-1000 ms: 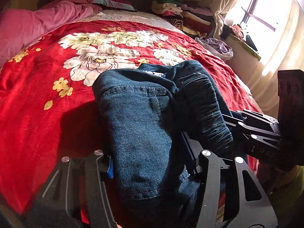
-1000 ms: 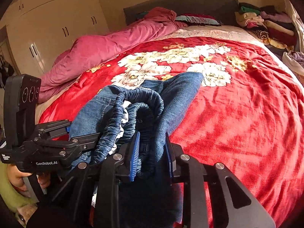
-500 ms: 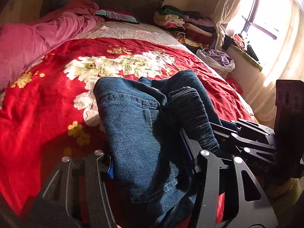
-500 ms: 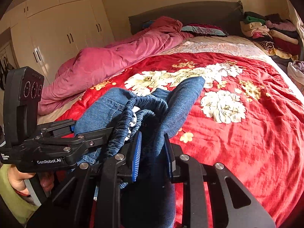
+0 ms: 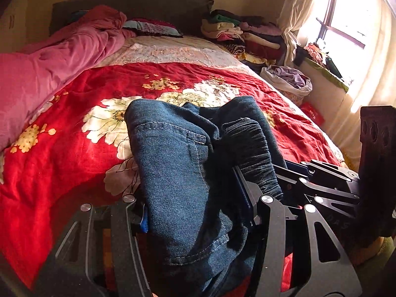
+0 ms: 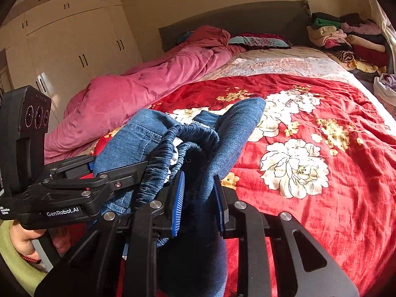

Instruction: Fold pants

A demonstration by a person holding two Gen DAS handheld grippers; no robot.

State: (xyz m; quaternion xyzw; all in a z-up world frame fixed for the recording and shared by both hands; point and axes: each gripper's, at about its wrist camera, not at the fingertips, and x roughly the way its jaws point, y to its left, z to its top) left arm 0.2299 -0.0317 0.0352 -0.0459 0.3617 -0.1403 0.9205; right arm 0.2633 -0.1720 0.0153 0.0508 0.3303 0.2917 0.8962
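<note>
The blue denim pants [image 5: 178, 163] with an elastic waistband [image 6: 188, 136] hang bunched between both grippers, lifted over the near end of the bed. My left gripper [image 5: 195, 212] is shut on a thick fold of denim. My right gripper [image 6: 198, 195] is shut on denim beside the waistband. The two grippers are close side by side: the right one shows at the right in the left wrist view [image 5: 321, 185], the left one at the left in the right wrist view [image 6: 74, 185]. The pants' lower part is hidden below the grippers.
A red floral bedspread [image 6: 309, 148] covers the bed. A pink duvet [image 6: 138, 94] lies along the left side. Pillows [image 6: 259, 40] and a pile of folded clothes [image 6: 346, 37] are at the head. A bag of clothes [image 5: 289, 79] and a window [image 5: 346, 24] are right.
Both grippers have risen with the pants; the views tilt up, showing more of the headboard, wardrobe and window. The grips look unchanged.
</note>
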